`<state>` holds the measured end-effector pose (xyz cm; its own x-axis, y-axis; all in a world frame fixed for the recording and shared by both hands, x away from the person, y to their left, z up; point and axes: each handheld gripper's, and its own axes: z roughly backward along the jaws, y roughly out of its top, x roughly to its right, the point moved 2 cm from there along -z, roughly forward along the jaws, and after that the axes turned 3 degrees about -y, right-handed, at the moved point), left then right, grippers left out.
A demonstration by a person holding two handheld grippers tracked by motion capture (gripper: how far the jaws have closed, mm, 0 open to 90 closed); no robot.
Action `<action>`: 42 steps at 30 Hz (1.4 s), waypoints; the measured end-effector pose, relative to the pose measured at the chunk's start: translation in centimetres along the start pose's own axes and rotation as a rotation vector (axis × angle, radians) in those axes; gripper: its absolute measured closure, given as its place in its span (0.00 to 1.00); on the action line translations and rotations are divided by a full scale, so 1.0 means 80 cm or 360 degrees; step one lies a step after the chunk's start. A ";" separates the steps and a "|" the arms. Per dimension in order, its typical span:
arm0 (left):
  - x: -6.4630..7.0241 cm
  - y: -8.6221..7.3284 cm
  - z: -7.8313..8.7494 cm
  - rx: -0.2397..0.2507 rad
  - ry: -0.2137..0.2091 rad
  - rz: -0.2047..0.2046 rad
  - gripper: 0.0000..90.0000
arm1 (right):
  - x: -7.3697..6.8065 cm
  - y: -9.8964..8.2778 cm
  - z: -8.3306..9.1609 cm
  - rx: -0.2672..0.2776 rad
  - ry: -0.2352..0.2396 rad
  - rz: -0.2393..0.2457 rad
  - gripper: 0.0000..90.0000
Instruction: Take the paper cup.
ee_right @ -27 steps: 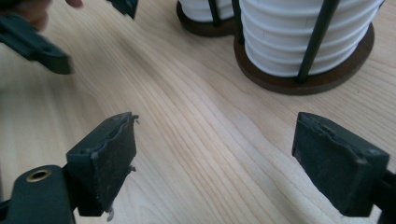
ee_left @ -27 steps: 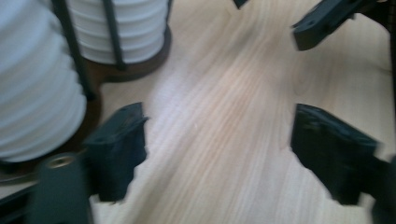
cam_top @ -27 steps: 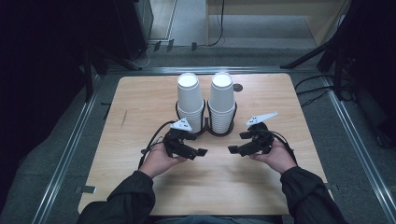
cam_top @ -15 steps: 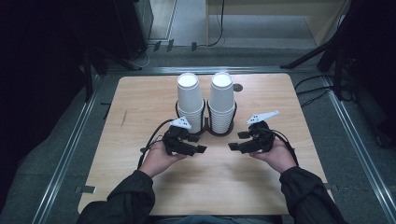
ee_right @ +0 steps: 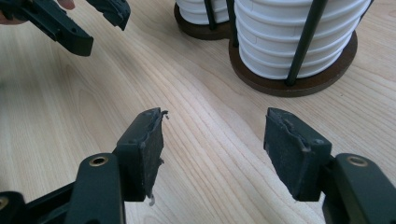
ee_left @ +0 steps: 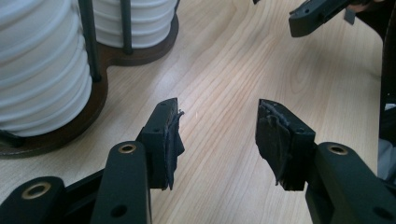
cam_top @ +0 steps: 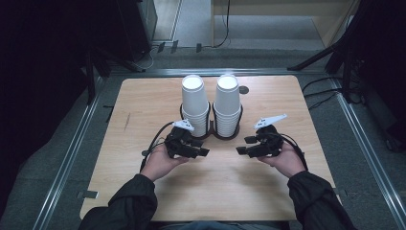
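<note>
both the left gripper (cam_top: 203, 152) and right gripper (cam_top: 241, 150) hover empty with jaws parted, just in front of the two white paper-cup stacks (cam_top: 210, 106) in their holder (cam_top: 211, 135), apparently about to reach for one, which calls for lifting toward its top cup.

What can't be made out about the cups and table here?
- Cup stacks: count unreadable, too small in high view; tops cut off by the top edge in both gripper views.
- Dark round spot on the table beyond them: too small to identify, high view.
</note>
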<state>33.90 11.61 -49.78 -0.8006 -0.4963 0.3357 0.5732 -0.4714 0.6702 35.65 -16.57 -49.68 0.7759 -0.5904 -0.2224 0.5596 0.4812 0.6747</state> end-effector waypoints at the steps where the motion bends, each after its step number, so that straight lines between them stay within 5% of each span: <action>1: 0.001 0.000 0.000 -0.0001 -0.0006 0.0002 0.55 | 0.000 0.001 0.000 -0.0004 0.0007 -0.0007 0.42; 6: 0.001 0.000 0.000 0.0003 -0.0010 -0.0014 0.54 | -0.003 0.003 0.000 -0.0032 -0.0012 0.0056 0.41; 19: 0.001 0.002 -0.001 0.0008 0.0021 -0.0017 0.63 | -0.001 0.006 -0.001 -0.0029 -0.0004 0.0023 0.39; 29: 0.004 0.018 0.002 0.0076 0.0125 0.0000 0.84 | -0.006 0.012 0.011 0.0000 -0.0027 0.0038 0.37; 33: 0.006 0.030 0.002 0.0107 0.0108 0.0009 0.84 | -0.003 0.019 0.013 0.0012 -0.0040 0.0040 0.36; 42: 0.013 0.056 -0.006 0.0107 0.0185 0.0000 0.92 | 0.001 0.048 0.020 0.0008 -0.0066 0.0081 0.34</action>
<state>35.74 8.66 -46.74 -0.7729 -0.5791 0.2593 0.5570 -0.4234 0.7144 37.42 -15.81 -45.98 0.7905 -0.5917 -0.1583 0.5181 0.5080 0.6881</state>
